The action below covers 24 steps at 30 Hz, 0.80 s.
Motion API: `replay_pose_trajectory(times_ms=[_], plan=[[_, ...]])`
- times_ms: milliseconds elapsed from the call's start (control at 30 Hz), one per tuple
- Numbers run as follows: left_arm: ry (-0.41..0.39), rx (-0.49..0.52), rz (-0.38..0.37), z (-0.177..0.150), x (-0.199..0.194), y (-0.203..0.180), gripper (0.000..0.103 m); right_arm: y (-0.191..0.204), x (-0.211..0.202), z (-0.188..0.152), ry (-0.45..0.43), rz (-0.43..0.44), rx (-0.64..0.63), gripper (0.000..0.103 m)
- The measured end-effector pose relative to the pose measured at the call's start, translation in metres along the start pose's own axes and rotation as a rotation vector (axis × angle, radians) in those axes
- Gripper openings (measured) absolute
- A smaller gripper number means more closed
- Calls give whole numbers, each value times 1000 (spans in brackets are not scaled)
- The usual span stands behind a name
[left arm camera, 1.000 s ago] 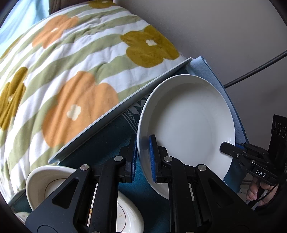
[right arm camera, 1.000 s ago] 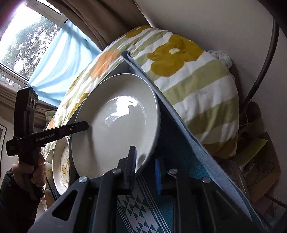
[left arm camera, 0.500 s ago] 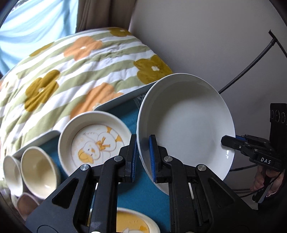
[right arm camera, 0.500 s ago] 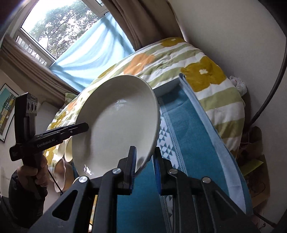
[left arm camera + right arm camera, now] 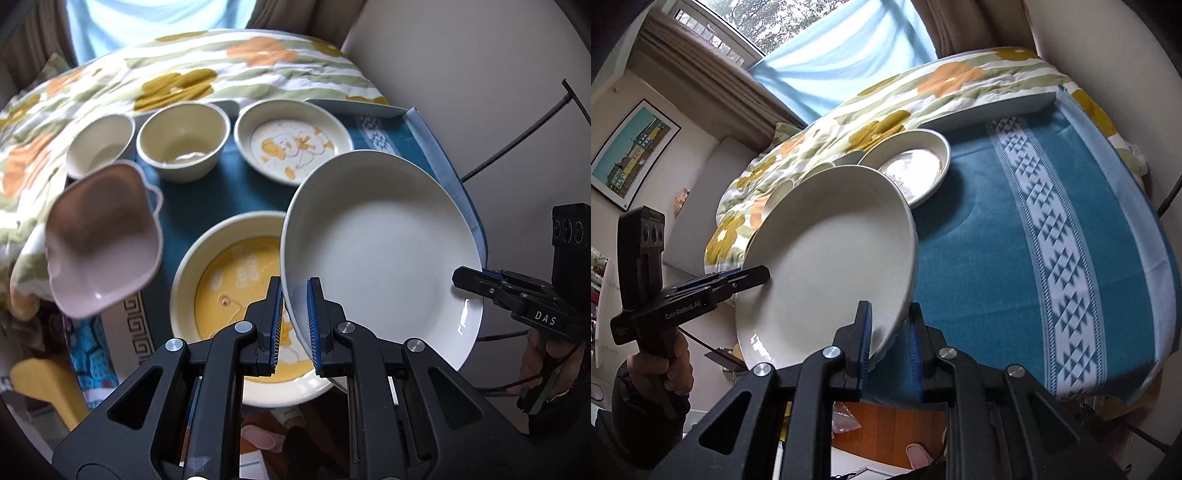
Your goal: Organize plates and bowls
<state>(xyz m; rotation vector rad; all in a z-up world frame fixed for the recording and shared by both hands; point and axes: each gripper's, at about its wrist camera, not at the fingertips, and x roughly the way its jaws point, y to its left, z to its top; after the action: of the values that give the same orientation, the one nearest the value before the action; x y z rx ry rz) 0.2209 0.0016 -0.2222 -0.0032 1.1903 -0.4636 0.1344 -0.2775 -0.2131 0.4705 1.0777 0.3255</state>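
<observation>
White and glossy, the large plate (image 5: 380, 254) has swung down from its steep tilt toward the yellow-printed plate (image 5: 236, 291), left gripper (image 5: 294, 317) and right gripper (image 5: 888, 338) each clenched on opposite rims, so stacking looks imminent.

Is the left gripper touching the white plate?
Touching. The left wrist view shows the left gripper with both pads clamped on the white plate's rim.
</observation>
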Motion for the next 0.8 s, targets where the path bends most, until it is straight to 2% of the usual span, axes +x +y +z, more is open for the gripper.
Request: replay_pose_trajectory(times_ms=[200, 500, 800], plan=[[20, -100, 17, -37, 17, 34, 11, 6, 42, -7, 57, 9, -55, 17], [24, -221, 9, -58, 48, 67, 11, 10, 84, 4, 96, 27, -136, 17], [41, -223, 67, -57, 71, 64, 12, 16, 93, 7, 117, -21, -214, 17]])
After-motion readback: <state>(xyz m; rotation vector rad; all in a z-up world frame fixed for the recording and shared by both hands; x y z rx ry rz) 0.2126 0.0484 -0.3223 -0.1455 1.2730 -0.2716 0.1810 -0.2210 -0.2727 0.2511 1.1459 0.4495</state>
